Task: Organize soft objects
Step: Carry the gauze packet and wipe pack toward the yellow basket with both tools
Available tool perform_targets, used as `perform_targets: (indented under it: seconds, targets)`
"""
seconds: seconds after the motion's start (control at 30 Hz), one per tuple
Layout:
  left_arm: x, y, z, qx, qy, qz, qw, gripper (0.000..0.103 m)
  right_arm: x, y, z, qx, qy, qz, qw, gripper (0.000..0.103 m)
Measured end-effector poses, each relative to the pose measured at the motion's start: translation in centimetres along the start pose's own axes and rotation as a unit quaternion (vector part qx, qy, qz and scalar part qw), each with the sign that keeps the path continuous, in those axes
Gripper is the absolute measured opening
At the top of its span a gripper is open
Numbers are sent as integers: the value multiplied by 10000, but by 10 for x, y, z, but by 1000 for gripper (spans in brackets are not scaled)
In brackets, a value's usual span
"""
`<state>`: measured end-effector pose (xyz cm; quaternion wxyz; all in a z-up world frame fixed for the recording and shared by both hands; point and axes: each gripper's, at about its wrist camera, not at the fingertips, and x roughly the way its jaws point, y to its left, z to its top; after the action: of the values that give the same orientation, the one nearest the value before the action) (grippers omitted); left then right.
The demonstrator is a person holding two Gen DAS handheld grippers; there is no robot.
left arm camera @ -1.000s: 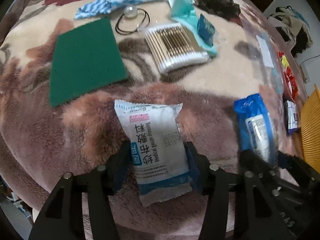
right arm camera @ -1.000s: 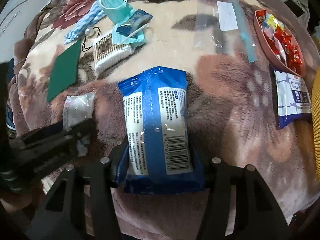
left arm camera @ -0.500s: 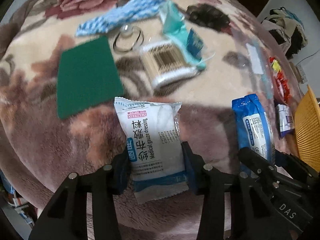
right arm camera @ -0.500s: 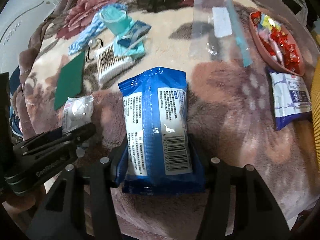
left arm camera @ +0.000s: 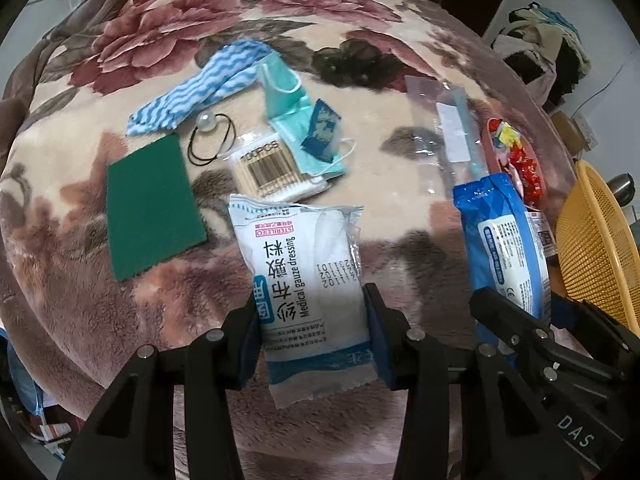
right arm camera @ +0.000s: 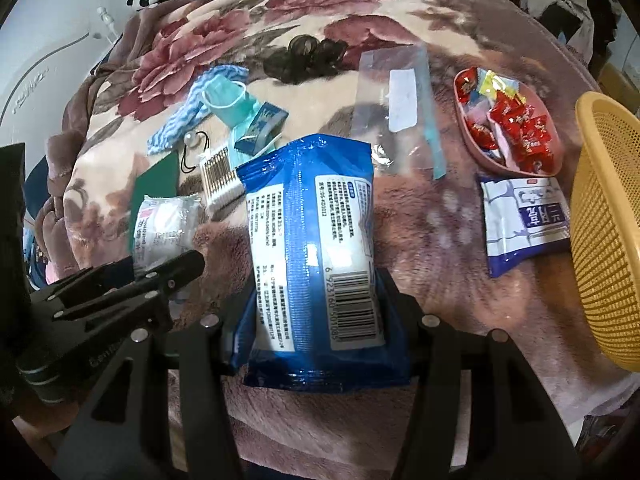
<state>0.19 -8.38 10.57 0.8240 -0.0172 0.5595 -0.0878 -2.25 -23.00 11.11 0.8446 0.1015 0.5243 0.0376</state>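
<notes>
your left gripper (left arm camera: 312, 330): jaws clamped on the white gauze dressing pack (left arm camera: 304, 280), held clear above the near edge of the floral blanket (left arm camera: 280, 16). your right gripper (right arm camera: 316, 316): jaws clamped on the blue wipes pack (right arm camera: 312, 248), also over the near edge. mid blanket, left side: green scouring pad (left arm camera: 152, 208), cotton swab pack (left arm camera: 272, 168), teal face mask (left arm camera: 292, 112). right edge: yellow basket (right arm camera: 604, 216), w/ pink candy dish (right arm camera: 476, 144) just beyond.
</notes>
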Motion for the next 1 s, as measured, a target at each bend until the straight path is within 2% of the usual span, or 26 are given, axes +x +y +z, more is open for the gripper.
perform_targets:
  seconds: [0.43, 0.77, 1.0]
  targets:
    - [10, -47, 45, 463, -30, -145, 9988, 47, -9, -29, 29, 233, -170, -148, 9995, 54]
    - [27, -82, 58, 766, 95, -172, 9969, 47, -17, -66, 45, 546, -273, -245, 9978, 54]
    - [24, -102, 61, 921, 54, -243, 9954, 47, -27, -84, 45, 764, -329, -217, 9963, 54]
